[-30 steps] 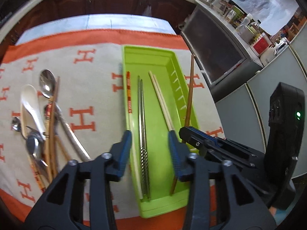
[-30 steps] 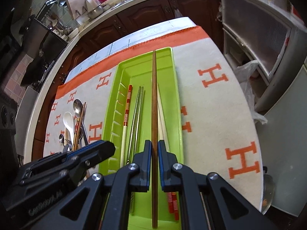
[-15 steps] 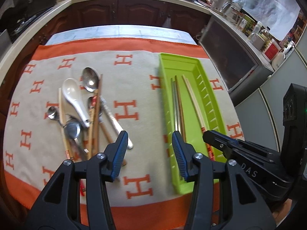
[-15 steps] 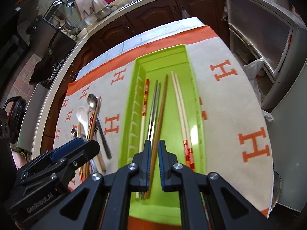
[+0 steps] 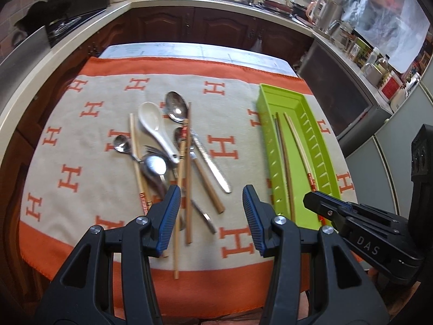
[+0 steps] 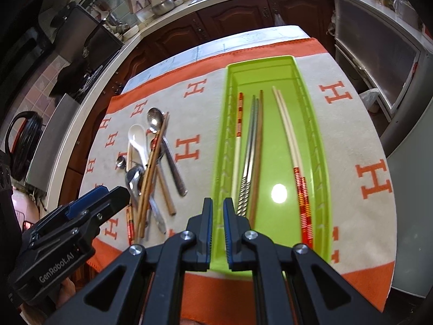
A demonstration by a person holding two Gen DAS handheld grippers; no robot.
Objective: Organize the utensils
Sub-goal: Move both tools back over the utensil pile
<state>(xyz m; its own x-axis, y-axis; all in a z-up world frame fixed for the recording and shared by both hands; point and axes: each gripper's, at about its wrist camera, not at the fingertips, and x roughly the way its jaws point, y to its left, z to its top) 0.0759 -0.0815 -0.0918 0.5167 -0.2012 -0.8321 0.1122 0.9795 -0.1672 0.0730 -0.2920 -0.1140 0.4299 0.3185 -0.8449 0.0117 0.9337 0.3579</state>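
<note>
The left gripper [image 5: 211,216] is held with its jaws spread about halfway and nothing between them; it is poised above the near end of the utensil pile [image 5: 173,159], apart from it. The right gripper [image 6: 217,230] is nearly closed, only a thin slit being left between the pads, and nothing is clasped in it; it is held over the near left corner of the green tray [image 6: 322,146]. The pile is spread on the left half of the patterned cloth [image 5: 232,103]: a white ceramic spoon [image 5: 154,127], several metal spoons and a few wooden chopsticks are crossed over one another there. A bare strip of cloth is left between the pile and the tray, and more open cloth is seen to the right of the tray. The cloth's orange border runs along the near table edge below both grippers. In the tray, lengthwise, are laid a red-banded chopstick [image 6: 238,132] at the left, a metal pair [image 6: 250,151] with a brown wooden chopstick [image 6: 258,146] touching its right side, and a pale pair with red-banded ends [image 6: 291,143] nearer the right wall.
</note>
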